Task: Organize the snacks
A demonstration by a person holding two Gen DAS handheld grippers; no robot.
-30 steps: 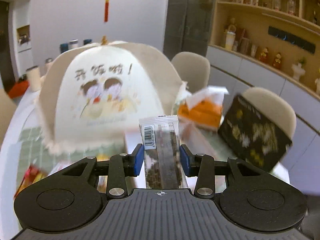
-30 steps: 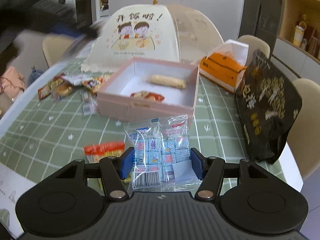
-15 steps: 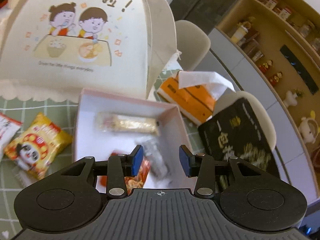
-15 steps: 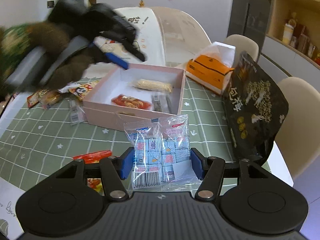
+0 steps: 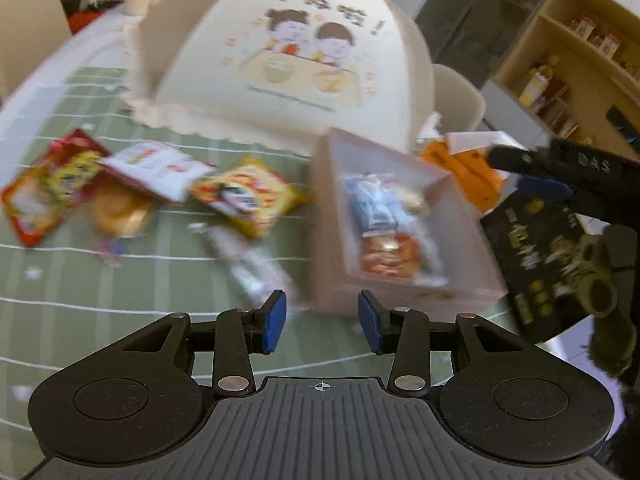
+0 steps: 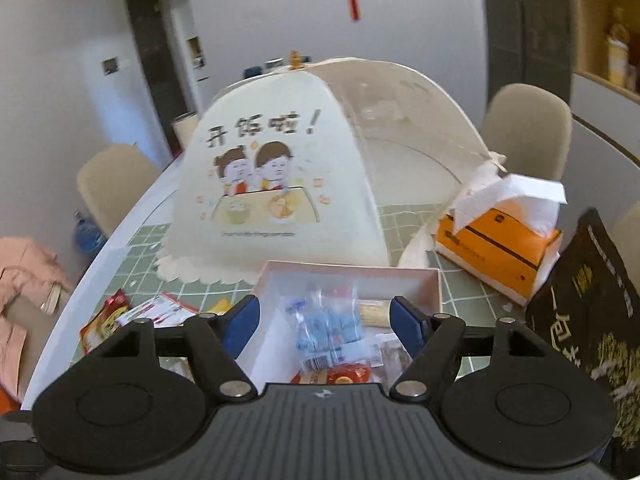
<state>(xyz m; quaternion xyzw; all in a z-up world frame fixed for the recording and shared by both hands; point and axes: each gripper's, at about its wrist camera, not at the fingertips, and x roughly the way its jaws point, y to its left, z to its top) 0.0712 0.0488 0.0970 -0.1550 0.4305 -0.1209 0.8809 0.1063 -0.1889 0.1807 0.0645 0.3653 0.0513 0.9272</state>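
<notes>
Both snacks you were carrying a second ago are out of your grippers: the striped stick pack has left the left one, and the blue cube bag point(image 6: 326, 330) now lies in the pink box point(image 6: 434, 286), on top of the red snack pack point(image 6: 348, 374) and beside the pale roll point(image 6: 374, 312).

Your right gripper point(image 6: 324, 322) has just been opening. Its jaws stand wide above the box and the pads touch nothing; the bag sits below the gap.

Your left gripper point(image 5: 320, 322) is open and empty, over the green checked worktop point(image 5: 120, 280) just left of the box, view blurred. Ahead of it a clear wrapped stick point(image 5: 252, 268) lies on the cloth. Further left: yellow packet point(image 5: 248, 196), white-and-red packet point(image 5: 156, 168), red-and-yellow packet point(image 5: 44, 188), and a round orange snack point(image 5: 118, 210).

Behind the box: printed food cover point(image 6: 276, 168). To its right: orange tissue box point(image 6: 496, 252) and black bag point(image 6: 588, 320).
</notes>
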